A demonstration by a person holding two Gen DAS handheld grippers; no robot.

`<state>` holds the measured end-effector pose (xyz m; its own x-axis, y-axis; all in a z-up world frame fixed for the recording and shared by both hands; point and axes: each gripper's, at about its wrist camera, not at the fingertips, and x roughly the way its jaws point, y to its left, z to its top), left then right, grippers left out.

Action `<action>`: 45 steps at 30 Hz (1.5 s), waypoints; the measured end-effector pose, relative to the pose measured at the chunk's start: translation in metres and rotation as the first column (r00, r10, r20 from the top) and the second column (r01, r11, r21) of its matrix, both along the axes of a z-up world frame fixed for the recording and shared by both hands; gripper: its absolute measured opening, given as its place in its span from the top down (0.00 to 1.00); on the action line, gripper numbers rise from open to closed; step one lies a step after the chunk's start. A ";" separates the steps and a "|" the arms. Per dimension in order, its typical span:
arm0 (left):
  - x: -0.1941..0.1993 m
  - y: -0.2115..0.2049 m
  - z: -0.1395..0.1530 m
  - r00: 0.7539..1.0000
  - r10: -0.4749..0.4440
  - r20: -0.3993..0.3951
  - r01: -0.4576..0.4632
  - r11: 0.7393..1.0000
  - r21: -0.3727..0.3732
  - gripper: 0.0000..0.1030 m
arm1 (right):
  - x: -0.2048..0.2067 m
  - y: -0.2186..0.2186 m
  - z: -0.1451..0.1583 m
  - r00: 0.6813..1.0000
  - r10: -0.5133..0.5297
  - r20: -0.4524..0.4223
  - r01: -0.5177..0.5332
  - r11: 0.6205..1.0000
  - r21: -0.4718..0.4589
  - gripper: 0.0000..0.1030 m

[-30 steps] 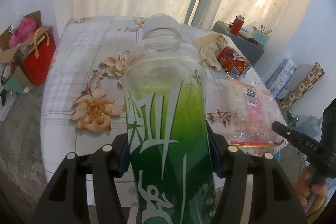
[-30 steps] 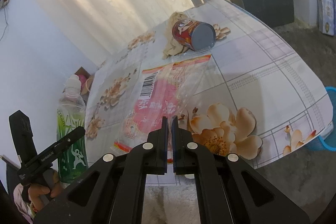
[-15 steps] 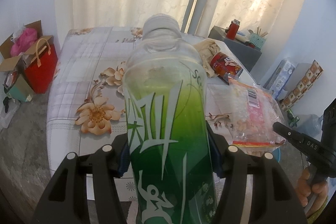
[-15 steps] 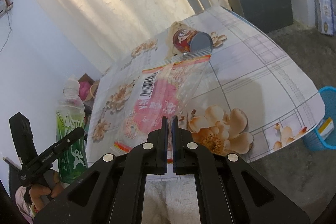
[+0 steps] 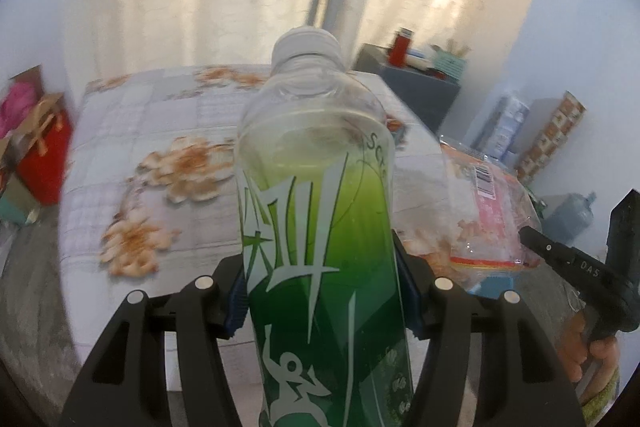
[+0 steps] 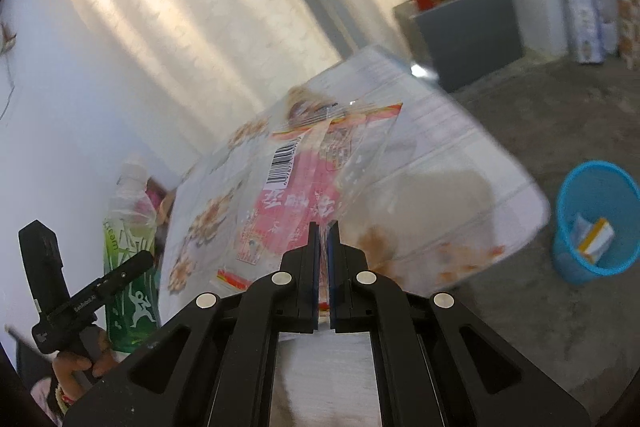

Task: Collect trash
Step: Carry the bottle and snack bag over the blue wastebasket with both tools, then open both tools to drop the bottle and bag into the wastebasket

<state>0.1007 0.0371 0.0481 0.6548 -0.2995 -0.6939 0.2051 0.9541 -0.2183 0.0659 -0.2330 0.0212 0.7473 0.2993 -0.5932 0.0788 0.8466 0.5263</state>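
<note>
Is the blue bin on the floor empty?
No, the blue bin already holds a few pieces of paper or packaging.

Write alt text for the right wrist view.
The right gripper is shut on a clear plastic wrapper with pink print, lifted above a floral table. A blue bin stands on the floor at right; at left, the left gripper holds a green bottle.

Green bottle [image 5: 320, 227] base cut off by frame bottom. Tablecloth [image 6: 460, 147] motion-blurred, far-side trash behind plastic bag [image 6: 304, 183] unreadable
</note>
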 end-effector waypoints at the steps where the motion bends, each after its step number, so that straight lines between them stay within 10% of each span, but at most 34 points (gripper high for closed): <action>1: 0.003 -0.010 0.002 1.000 -0.030 -0.002 0.030 1.000 -0.009 0.44 | -0.005 -0.010 0.000 1.000 -0.026 0.002 0.026 1.000 0.001 0.98; 9: 0.024 -0.112 0.012 0.961 -0.273 -0.034 0.271 0.961 -0.056 0.44 | -0.072 -0.120 -0.010 0.948 -0.320 0.000 0.320 0.947 0.013 0.98; 20: 0.054 -0.312 -0.012 0.807 -0.566 -0.168 0.561 0.824 -0.081 0.44 | -0.145 -0.234 -0.065 0.773 -0.623 -0.125 0.621 0.782 -0.057 0.98; 34: 0.106 -0.540 -0.188 0.620 -0.574 -0.535 0.679 0.734 -0.002 0.44 | -0.095 -0.296 -0.172 0.721 -0.608 -0.332 0.616 0.782 -0.094 0.98; 39: 0.141 -0.578 -0.235 0.600 -0.539 -0.591 0.668 0.744 -0.001 0.40 | -0.057 -0.312 -0.206 0.709 -0.592 -0.382 0.582 0.798 -0.156 0.93; 41: 0.151 -0.582 -0.247 0.632 -0.532 -0.564 0.648 0.762 0.007 0.21 | -0.047 -0.316 -0.222 0.705 -0.586 -0.399 0.572 0.803 -0.169 0.87; 43: 0.165 -0.580 -0.254 0.681 -0.508 -0.528 0.621 0.782 0.049 0.18 | -0.035 -0.318 -0.247 0.689 -0.582 -0.433 0.558 0.806 -0.196 0.61; 45: 0.174 -0.575 -0.260 0.690 -0.471 -0.549 0.601 0.796 0.074 0.18 | -0.031 -0.320 -0.264 0.657 -0.584 -0.477 0.541 0.806 -0.241 0.58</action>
